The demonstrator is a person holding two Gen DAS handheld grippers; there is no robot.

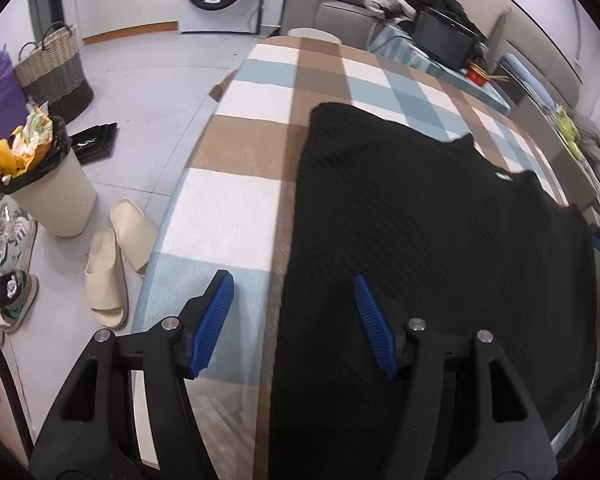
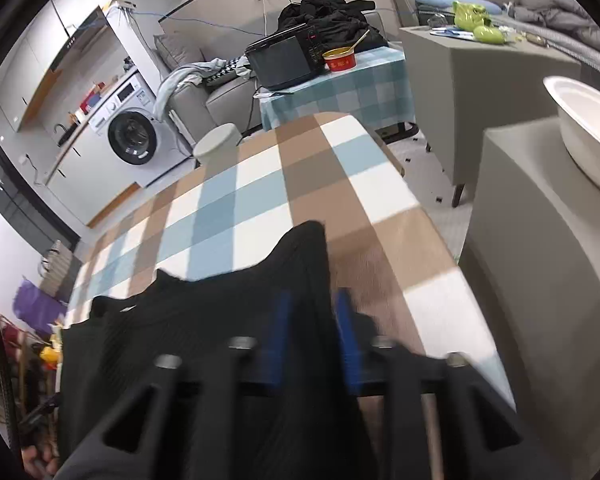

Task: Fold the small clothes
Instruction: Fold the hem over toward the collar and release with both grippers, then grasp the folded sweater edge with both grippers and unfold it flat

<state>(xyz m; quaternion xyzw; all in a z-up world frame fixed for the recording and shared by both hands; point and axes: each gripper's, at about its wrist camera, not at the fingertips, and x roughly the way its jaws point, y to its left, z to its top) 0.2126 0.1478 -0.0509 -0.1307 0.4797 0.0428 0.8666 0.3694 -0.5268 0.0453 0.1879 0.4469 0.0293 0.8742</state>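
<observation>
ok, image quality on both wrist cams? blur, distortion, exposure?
Left wrist view: sharp, left gripper crisp; strong fisheye bend on the checked table; the black garment reads dark, its ribbing faint. Right wrist view: the right gripper and the garment's near edge are motion-smeared, while the washing machine is sharp.

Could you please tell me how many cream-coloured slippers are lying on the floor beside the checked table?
2. One slipper lies nearer the left gripper's camera, toe pointing away; the other slipper sits just beyond it, angled, closer to the bin. Others may be hidden outside the view.
</observation>
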